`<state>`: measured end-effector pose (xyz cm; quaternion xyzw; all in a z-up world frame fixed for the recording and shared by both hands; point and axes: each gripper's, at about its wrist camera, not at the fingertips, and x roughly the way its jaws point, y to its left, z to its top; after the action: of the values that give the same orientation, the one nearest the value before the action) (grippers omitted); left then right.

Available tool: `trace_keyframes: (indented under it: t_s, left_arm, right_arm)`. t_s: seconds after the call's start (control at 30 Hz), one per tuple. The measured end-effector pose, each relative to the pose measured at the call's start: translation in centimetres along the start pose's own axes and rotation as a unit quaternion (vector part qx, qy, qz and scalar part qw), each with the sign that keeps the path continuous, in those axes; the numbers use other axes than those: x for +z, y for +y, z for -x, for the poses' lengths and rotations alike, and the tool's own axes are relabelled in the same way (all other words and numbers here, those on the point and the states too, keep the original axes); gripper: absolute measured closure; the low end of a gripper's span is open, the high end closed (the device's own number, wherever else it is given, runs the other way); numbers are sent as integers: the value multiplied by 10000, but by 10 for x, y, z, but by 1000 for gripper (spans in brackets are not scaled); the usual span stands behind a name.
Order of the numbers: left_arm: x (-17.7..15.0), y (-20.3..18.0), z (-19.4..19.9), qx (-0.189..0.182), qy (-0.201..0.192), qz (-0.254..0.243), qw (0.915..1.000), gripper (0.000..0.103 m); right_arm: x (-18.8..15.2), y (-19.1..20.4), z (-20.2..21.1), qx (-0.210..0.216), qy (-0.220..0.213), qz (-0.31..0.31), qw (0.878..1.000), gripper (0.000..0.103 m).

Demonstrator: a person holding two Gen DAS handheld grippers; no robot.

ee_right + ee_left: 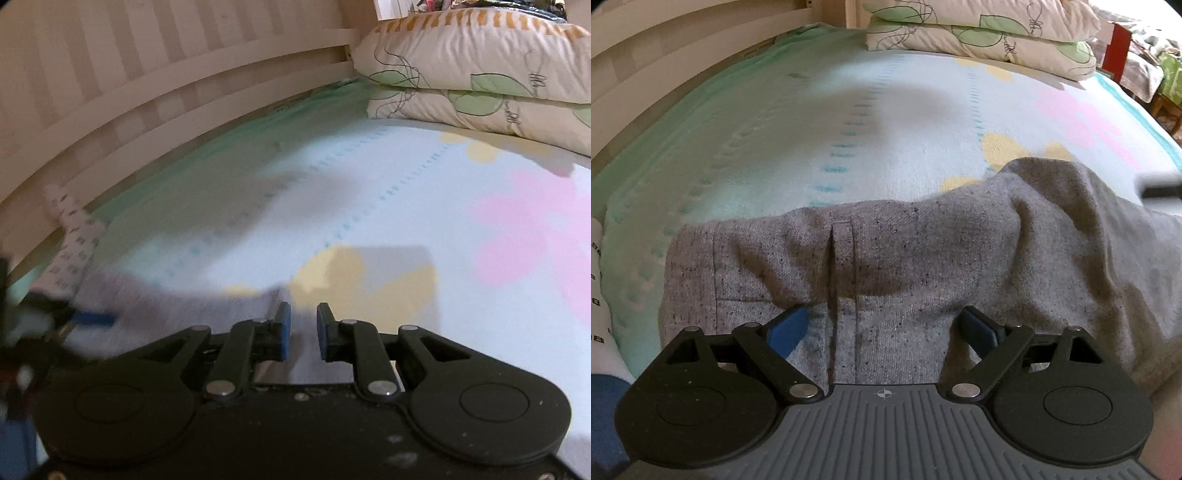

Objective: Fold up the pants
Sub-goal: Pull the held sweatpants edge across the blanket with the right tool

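Left wrist view: left gripper point(881, 334) jaws wide, nothing pinched. The grey pants point(886, 266) fill the lower half of frame directly under and ahead of the fingers; the blue pads point(786, 332) sit low over the cloth, contact unclear. Waistband edge with belt loop point(843, 243) runs left-right across mid-frame, so the long axis likely trails off to lower right, where the fabric bunches in a ridge and is cut by the frame edge. Legs not visible.

Right wrist view: right gripper point(303, 330) jaws at a narrow gap, no cloth between the pads. Only a pants corner point(177, 317) shows, lower left to centre, blurred; the other gripper is a smear at far left. The bedsheet point(369, 206) fills the rest, pillows point(480, 74) upper right.

Judgement: left gripper is nearer the waistband; right needs to re-approach toward lower left.
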<state>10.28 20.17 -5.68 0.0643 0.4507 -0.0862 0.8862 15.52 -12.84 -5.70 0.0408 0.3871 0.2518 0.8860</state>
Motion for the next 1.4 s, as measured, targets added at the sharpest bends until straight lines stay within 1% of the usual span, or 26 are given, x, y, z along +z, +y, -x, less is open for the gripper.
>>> trace_keyframes:
  t_s: [0.1,0.17,0.23,0.27,0.3,0.33,0.4,0.53,0.6,0.7,0.73,0.77,0.8,0.83,0.87,0.93,0.97,1.0,1.07,1.1,1.17,1.23,1.27,1.37,1.4]
  left_arm:
    - [4,-3,5,-48,7,221,9997,13]
    - [5,2,14,-217,6,502,9985,13]
    - [6,6,24,-381,-20,734,9966,13]
    - [7,8,28,-404,-26,805,9959,13]
    - [9,11,32,-395,-40,868,9954,13]
    - [10,14,36,-384,-57,930,9949,13]
    - [13,20,41,-374,-56,1047,9938,13]
    - [15,26,47,-212,17,1133,9933,13]
    - [14,23,50,-229,14,1088,9938,13]
    - [7,14,53,-370,81,1041,9938,13]
    - [6,8,54,-455,94,992,9940,13]
    - [4,2,56,-524,93,947,9941,13]
    - [4,-5,57,-605,91,884,9942,13]
    - [4,-13,59,-687,80,800,9944,13]
    - [4,-23,60,-774,46,684,9946,13]
    - [5,-41,62,-907,-40,444,9949,13]
    - [6,-51,62,-973,-68,333,9947,13]
    - [6,-62,62,-1054,-112,229,9941,13]
    - [7,-84,61,-1234,-242,50,9921,13]
    - [7,-93,60,-1326,-289,-31,9907,13]
    - [4,-112,57,-1502,-329,-210,9879,13]
    - [-1,-132,52,-1663,-325,-500,9843,13]
    - [-4,-140,50,-1708,-303,-653,9827,13]
    - [-15,-164,45,-1853,-228,-1212,9749,13]
    - [-19,-171,44,-1863,-221,-1379,9725,13]
  right_arm:
    - [-43,10,21,23,475,98,9988,83]
    - [-76,21,28,-24,842,294,9960,83]
    - [-108,34,35,33,1212,403,9918,83]
    - [-122,43,43,61,1203,485,9915,83]
    - [-129,51,50,41,1094,592,9922,82]
    - [-132,58,54,82,1149,682,9910,81]
    - [-131,67,61,103,1045,754,9916,80]
    - [-118,90,60,161,586,980,9933,80]
    - [-111,100,57,207,303,1069,9936,80]
    - [-100,111,37,210,-2,894,9958,80]
    - [-100,115,26,157,-1,868,9961,80]
    - [-102,118,16,126,166,871,9960,77]
    - [-106,120,1,148,550,861,9947,77]
    - [-111,123,-7,132,670,818,9943,77]
    - [-112,123,-3,133,477,799,9956,77]
    - [-110,115,11,159,432,578,9973,80]
    - [-110,109,21,100,299,426,9986,80]
    - [-110,99,34,-51,168,304,9994,80]
    - [-112,74,59,-496,-37,-7,9988,79]
    - [-113,59,72,-706,-107,-218,9972,79]
    - [-119,27,98,-1183,-211,-684,9904,79]
    - [-128,-11,124,-1749,-262,-1184,9771,78]
    - [-133,-29,135,-1965,-262,-1452,9694,76]
    - [-148,-73,158,-2398,-277,-2278,9433,76]
    - [-152,-84,163,-2495,-261,-2465,9361,76]
